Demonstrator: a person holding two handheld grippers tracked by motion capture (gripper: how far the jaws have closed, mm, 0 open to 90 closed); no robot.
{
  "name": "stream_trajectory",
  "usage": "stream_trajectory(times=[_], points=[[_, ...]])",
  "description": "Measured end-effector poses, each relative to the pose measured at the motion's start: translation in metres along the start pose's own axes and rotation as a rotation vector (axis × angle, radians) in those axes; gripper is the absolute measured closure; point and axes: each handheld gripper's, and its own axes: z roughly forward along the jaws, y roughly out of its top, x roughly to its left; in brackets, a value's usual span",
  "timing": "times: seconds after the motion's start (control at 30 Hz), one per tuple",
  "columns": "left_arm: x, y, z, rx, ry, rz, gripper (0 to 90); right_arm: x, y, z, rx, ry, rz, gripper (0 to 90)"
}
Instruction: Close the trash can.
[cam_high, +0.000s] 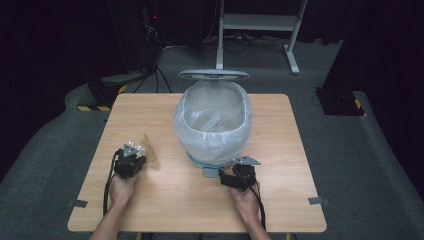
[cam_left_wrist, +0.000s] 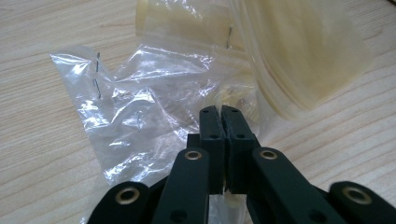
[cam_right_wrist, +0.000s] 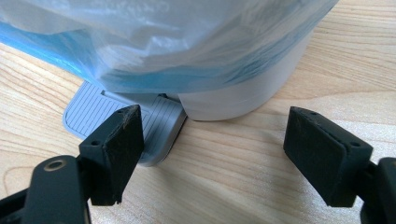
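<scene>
The left hand-held gripper (cam_left_wrist: 221, 112) has its jaws pressed together on a crumpled clear plastic wrapper (cam_left_wrist: 140, 116), thin, glossy and creased, lying on the desk (cam_high: 165, 200) at about nine o'clock from the bin. Just past it sits a yellowish translucent bag (cam_left_wrist: 299, 51), smoother and stiffer-looking. The right hand-held gripper (cam_right_wrist: 224, 154) stands wide open with nothing between its pads, low at the ribbed grey foot pedal (cam_right_wrist: 116, 116), at six o'clock of the bin (cam_high: 212, 120). The bin is a rounded white tub lined with a milky bag over a blue one, its lid (cam_high: 214, 75) raised at twelve o'clock. I judge the pickup is made; next comes lifting the wrapper toward two o'clock and over the rim, slowly, since so limp a film may slip.
</scene>
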Motion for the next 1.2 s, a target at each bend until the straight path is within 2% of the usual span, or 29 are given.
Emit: stream_trajectory(times=[0.27,0.6,0.87,1.2], points=[[-0.007,0.004,-0.005,0.013,-0.022,0.034,88.2,0.000,0.000,0.000,0.000,0.004,0.002,20.0],[-0.017,0.021,-0.020,-0.022,-0.057,0.040,88.3,0.000,0.000,0.000,-0.001,0.007,0.000,20.7],[-0.021,0.037,-0.039,-0.058,-0.094,0.047,88.4,-0.001,0.000,0.000,0.004,0.010,0.008,20.6],[-0.026,0.060,-0.069,-0.107,-0.147,0.062,88.5,-0.001,0.000,0.000,0.006,0.011,0.010,20.6]])
